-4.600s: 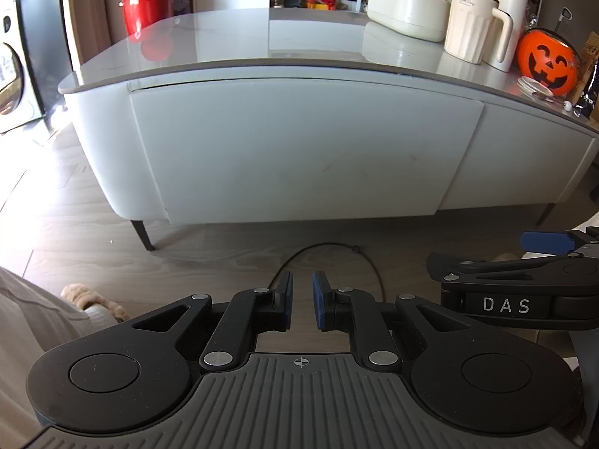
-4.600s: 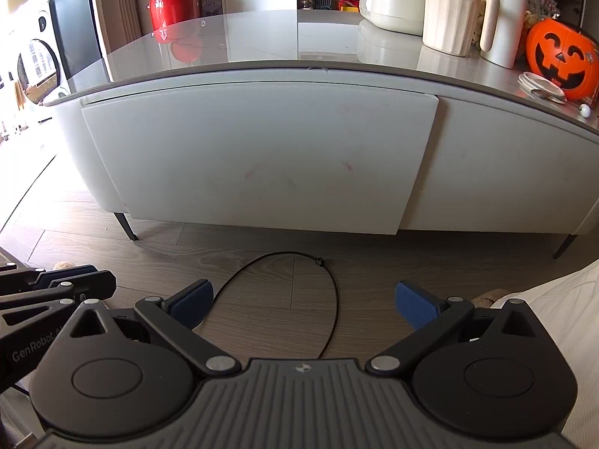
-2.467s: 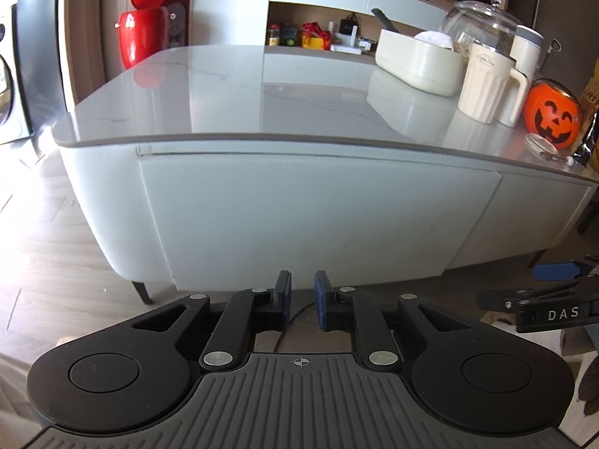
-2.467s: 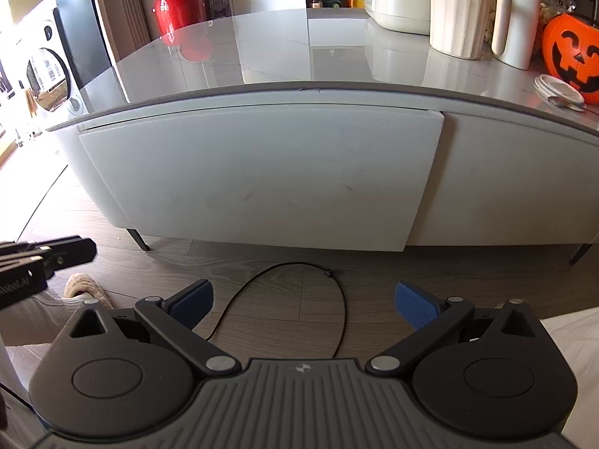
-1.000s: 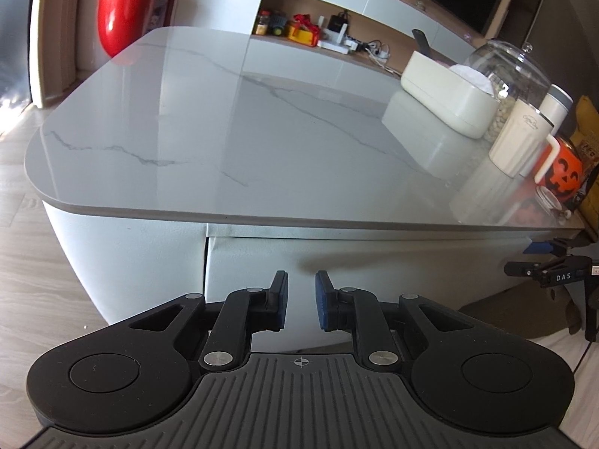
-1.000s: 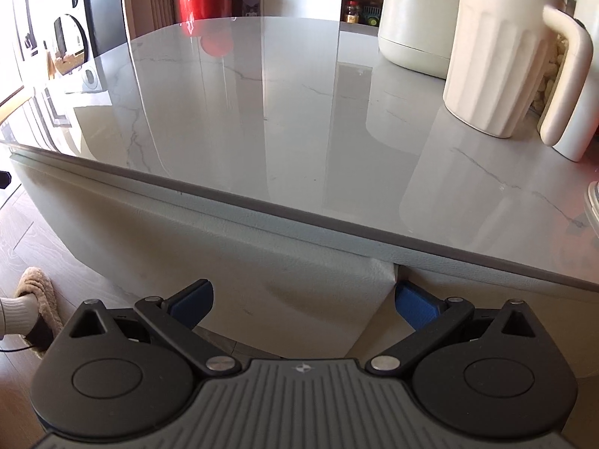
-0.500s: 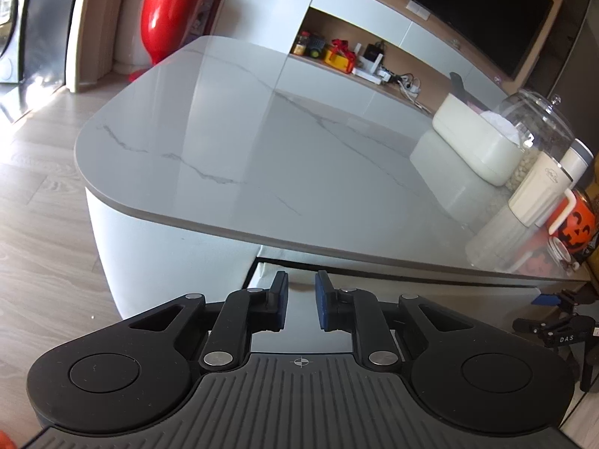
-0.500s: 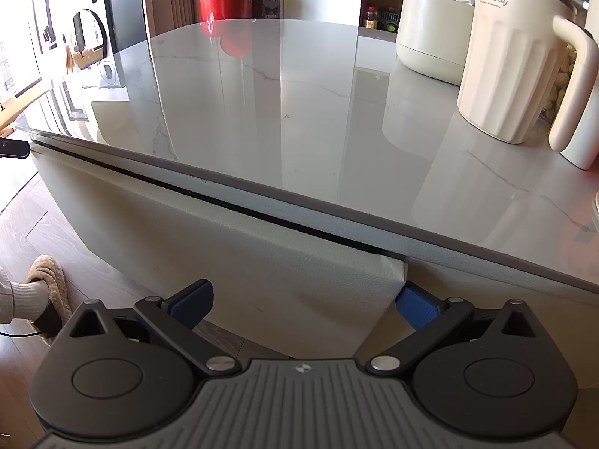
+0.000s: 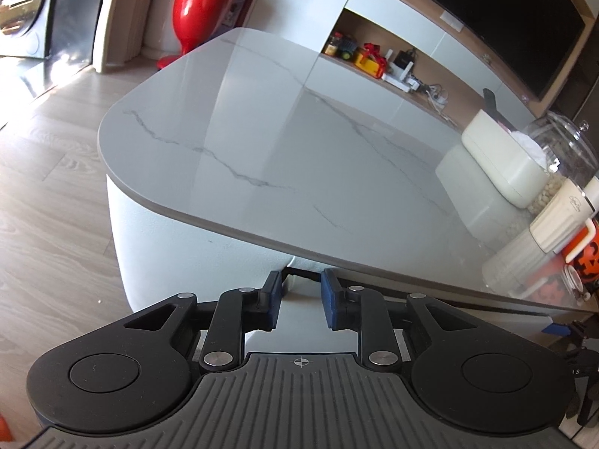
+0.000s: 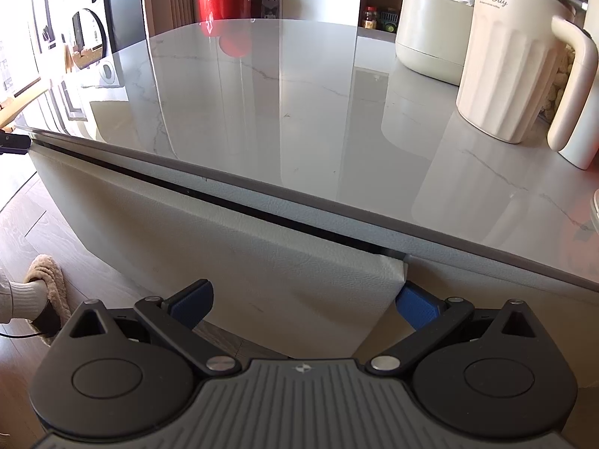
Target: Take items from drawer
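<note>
The white drawer front (image 10: pixel 262 273) under the grey marble countertop (image 10: pixel 299 112) stands pulled out a little, with a dark slit (image 10: pixel 224 198) along its top. What is inside the drawer is hidden. My right gripper (image 10: pixel 303 299) is open wide at the drawer's right end. Its right fingertip (image 10: pixel 415 305) sits behind the drawer's right edge, its left one in front of the panel. My left gripper (image 9: pixel 299 292) is at the drawer's top left corner (image 9: pixel 295 265), its fingers a narrow gap apart with nothing clearly between them.
A cream "Coffee Day" mug (image 10: pixel 505 67), a white container (image 10: pixel 430 37), a glass jar (image 9: pixel 561 149) and an orange pumpkin bucket (image 9: pixel 584 258) stand at the countertop's right. A person's foot in a fuzzy slipper (image 10: pixel 45 284) rests on the wood floor at left. A red object (image 9: pixel 202 3) stands beyond the table.
Both grippers rose from the floor to the drawer's top corners. The right fingertip went behind the drawer's right edge and the drawer slid out slightly. The left fingers parted a little.
</note>
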The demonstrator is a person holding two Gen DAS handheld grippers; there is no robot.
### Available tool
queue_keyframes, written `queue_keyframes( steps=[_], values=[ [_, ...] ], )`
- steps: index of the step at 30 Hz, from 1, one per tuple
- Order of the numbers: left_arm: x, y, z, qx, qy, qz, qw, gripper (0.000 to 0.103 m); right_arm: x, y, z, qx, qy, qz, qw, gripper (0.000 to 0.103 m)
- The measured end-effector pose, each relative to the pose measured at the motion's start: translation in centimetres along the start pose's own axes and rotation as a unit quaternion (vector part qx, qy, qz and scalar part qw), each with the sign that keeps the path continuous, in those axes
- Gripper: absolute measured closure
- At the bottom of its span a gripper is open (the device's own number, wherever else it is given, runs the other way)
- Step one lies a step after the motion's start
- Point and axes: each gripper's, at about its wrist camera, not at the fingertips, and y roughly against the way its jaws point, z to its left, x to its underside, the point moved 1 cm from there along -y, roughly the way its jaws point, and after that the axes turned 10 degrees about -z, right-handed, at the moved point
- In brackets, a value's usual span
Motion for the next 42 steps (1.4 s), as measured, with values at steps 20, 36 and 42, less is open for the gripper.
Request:
queue_keyframes(
  steps=[20,36,42],
  values=[
    [1.6,0.8,-0.7,0.046,-0.008,0.042,0.9980,0.048,-3.5,3.2,-2.2,-0.045,-0.068,-0.037,0.996,0.000],
    [0.5,4.3,-3.3,0.061,-0.099,-0.032,0.9927,0.049,-5.4,-2.9,7.3,0.107,-0.108,-0.023,0.988,0.000],
    [0.7,4.3,-4.9,0.051,-0.109,-0.015,0.9926,0.049,-5.3,-2.9,7.5,0.114,-0.112,-0.027,0.987,0.000]
  ],
)
